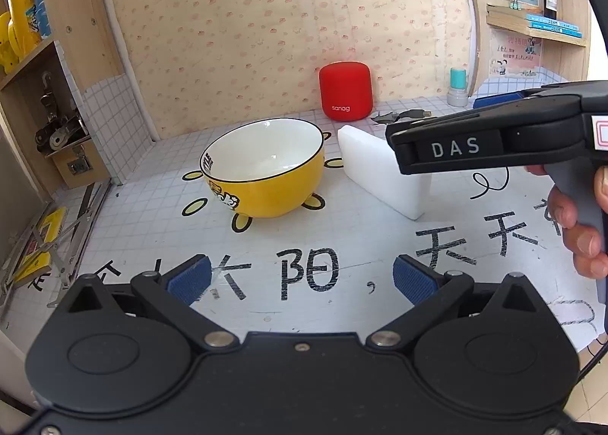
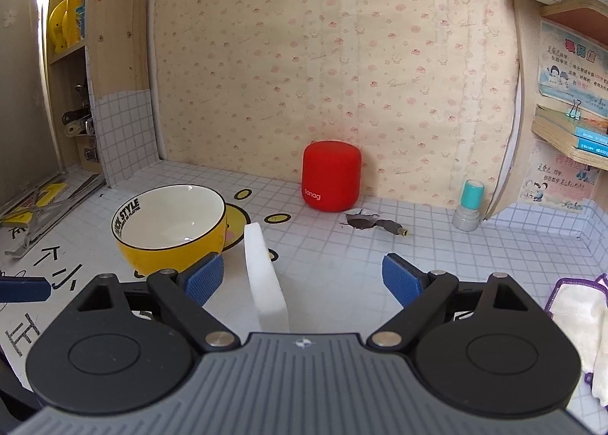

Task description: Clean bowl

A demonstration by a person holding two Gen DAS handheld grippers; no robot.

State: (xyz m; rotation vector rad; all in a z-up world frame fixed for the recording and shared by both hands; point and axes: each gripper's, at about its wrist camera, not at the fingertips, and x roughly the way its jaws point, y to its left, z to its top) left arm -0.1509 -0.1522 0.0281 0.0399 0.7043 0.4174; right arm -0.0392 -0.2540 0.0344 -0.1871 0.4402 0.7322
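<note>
A yellow bowl (image 1: 264,169) with a white inside stands upright on the tiled table; in the right wrist view the bowl (image 2: 171,228) is at the left. A white sponge block (image 1: 383,173) stands on edge just right of it. My right gripper (image 2: 302,281) is open, and the sponge block (image 2: 266,279) stands between its blue pads, touching neither. My left gripper (image 1: 302,279) is open over the printed table surface, short of the bowl, with nothing between its fingers. From the left wrist view the right gripper's body (image 1: 494,142) hangs over the sponge, held by a hand (image 1: 581,230).
A red speaker (image 1: 345,91) stands by the back wall, with a dark cable plug (image 2: 380,224) and a teal-capped stamp (image 2: 469,205) to its right. A white cloth (image 2: 581,325) lies at the right edge. Metal racks and shelves (image 1: 49,237) fill the left side.
</note>
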